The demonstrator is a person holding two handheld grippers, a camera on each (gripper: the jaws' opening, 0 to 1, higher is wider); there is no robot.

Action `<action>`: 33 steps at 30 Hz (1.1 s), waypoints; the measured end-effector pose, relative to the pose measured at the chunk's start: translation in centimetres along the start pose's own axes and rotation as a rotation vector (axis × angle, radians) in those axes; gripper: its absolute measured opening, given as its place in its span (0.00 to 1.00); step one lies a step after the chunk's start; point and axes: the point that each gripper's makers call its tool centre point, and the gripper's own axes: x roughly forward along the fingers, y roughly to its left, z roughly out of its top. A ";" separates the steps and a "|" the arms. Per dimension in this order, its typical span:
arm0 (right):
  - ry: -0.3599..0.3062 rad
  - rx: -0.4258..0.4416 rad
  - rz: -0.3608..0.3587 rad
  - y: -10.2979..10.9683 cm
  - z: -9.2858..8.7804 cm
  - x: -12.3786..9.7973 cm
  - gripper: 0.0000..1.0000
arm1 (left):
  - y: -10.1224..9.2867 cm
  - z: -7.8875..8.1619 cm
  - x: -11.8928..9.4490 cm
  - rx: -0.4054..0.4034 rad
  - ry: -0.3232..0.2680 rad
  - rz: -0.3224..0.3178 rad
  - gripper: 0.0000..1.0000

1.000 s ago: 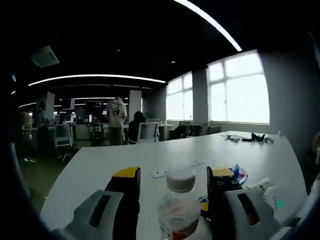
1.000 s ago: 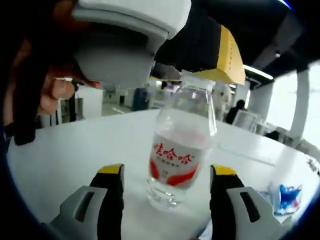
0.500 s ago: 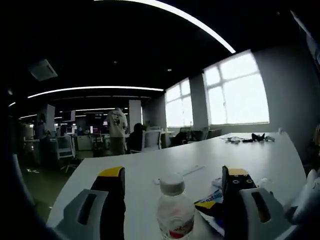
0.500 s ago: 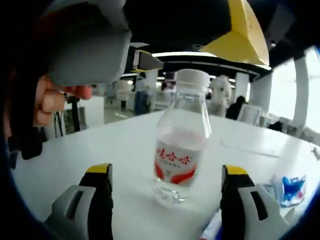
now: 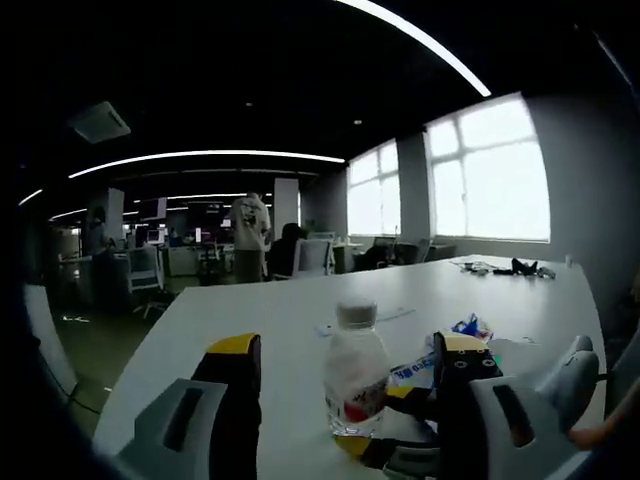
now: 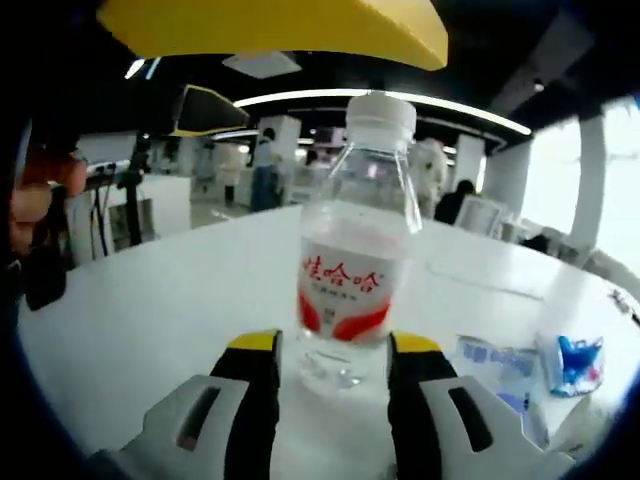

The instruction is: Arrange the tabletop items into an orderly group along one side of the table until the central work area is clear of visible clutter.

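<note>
Left gripper view: the left claw [image 5: 345, 365] is standing wide open, its two yellow-tipped jaws rising on either side of a clear water bottle [image 5: 356, 376] without touching it. The bottle is standing upright on the white bench [image 5: 270, 320], its white cap on and a red-and-white label around its body. The right claw [image 5: 385, 440] is reaching in from the lower right, low at the base of the bottle, with a person's hand [image 5: 600, 435] showing behind it at the right edge. Just beyond the bottle, toward the right side of the bench, a blue-and-white packet [image 5: 412, 375] is lying flat, and a small blue-and-red wrapper [image 5: 468, 326] is lying a little farther back. A tangle of dark cables [image 5: 505, 267] is sitting near the far right corner of the bench. People are standing and sitting among office desks well past the far edge.

Right gripper view: the right claw [image 6: 328, 375] is closing around the lower part of the water bottle [image 6: 352, 270], both jaws pressing against its sides near the base. The bottle is upright on the bench [image 6: 150, 320]. The yellow tip of the left claw [image 6: 275, 28] is hanging above the bottle. A flat blue-and-white packet [image 6: 495, 358] and a blue wrapper [image 6: 572, 358] are lying on the bench to the right of the bottle, apart from it.
</note>
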 end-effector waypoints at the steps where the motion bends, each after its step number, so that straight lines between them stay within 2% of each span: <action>1: 0.006 -0.015 -0.018 -0.4 -0.1 -0.1 0.34 | 0.0 -0.1 0.0 0.001 0.000 0.001 0.69; 3: 0.012 0.030 -0.017 -0.3 -0.2 -0.2 0.33 | 0.0 -0.2 -0.1 0.004 0.002 0.002 0.68; 7: 0.021 0.031 -0.021 -0.2 -0.3 -0.5 0.32 | 0.1 -0.3 0.1 -0.013 0.006 0.004 0.69; 12: 0.023 0.038 -0.036 -0.1 -0.4 -0.6 0.32 | -0.3 0.3 0.1 -0.018 -0.011 0.007 0.67; 14: 0.023 0.023 -0.037 -0.1 -0.4 -0.7 0.32 | -0.2 0.3 0.1 -0.017 -0.012 0.005 0.67; 16: 0.026 -0.030 -0.031 0.0 -0.5 -0.7 0.34 | -0.2 0.4 0.1 -0.021 -0.012 0.006 0.68; 19: 0.031 -0.032 -0.009 0.5 -0.6 -0.9 0.48 | -0.3 0.7 0.0 -0.020 -0.016 0.008 0.68; 23: 0.005 0.033 0.018 0.7 0.4 -1.7 0.58 | -0.4 0.9 -0.2 -0.022 -0.018 0.009 0.70; 27: -0.022 0.066 0.070 1.0 1.6 -2.6 0.70 | -0.7 1.3 -0.4 -0.053 -0.018 0.008 0.77; 30: -0.071 0.059 0.105 1.1 3.0 -3.7 0.79 | -0.5 1.4 -0.8 -0.077 -0.017 0.015 0.82; 33: -0.087 0.042 0.159 1.4 3.7 -4.6 0.90 | -0.2 1.8 -1.3 -0.111 -0.033 0.020 0.90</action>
